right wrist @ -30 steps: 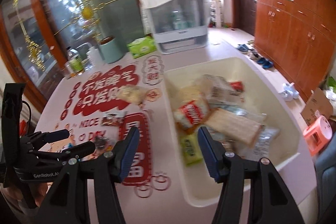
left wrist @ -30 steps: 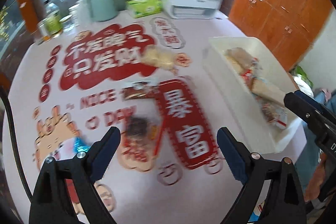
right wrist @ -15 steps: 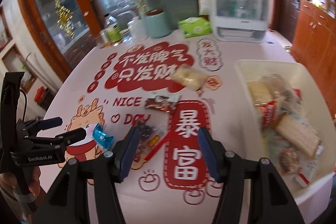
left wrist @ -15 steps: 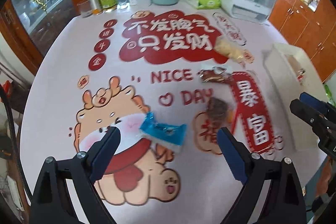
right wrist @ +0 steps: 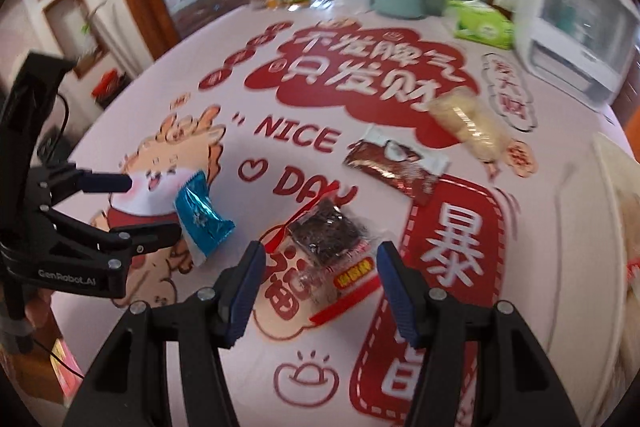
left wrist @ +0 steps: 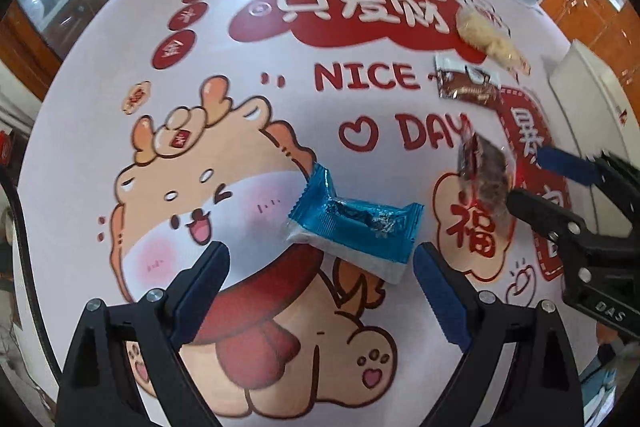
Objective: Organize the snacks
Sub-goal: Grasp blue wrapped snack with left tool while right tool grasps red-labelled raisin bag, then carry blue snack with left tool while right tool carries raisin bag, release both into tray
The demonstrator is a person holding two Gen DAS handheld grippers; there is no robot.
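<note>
Both grippers have swung away from the white bin [left wrist: 592,115] and dropped toward the loose snacks, which now loom larger in each view. Left gripper [left wrist: 320,259] hangs over the blue packet [left wrist: 354,223], jaws spread wide, the packet lying just ahead of the tips and untouched. Right gripper [right wrist: 318,267] has its jaws spread on either side of the clear packet [right wrist: 332,239] of dark pieces, pads not yet pressing. The step in hand looks like the reach for two pickups; next, each tool probably needs to sink lower and close across its packet's narrow side. Blue packet is shiny, crinkled foil with a white underside, lower centre of the left view. A brown wrapper [right wrist: 394,163] and a pale bag [right wrist: 468,125] wait toward the upper right.
</note>
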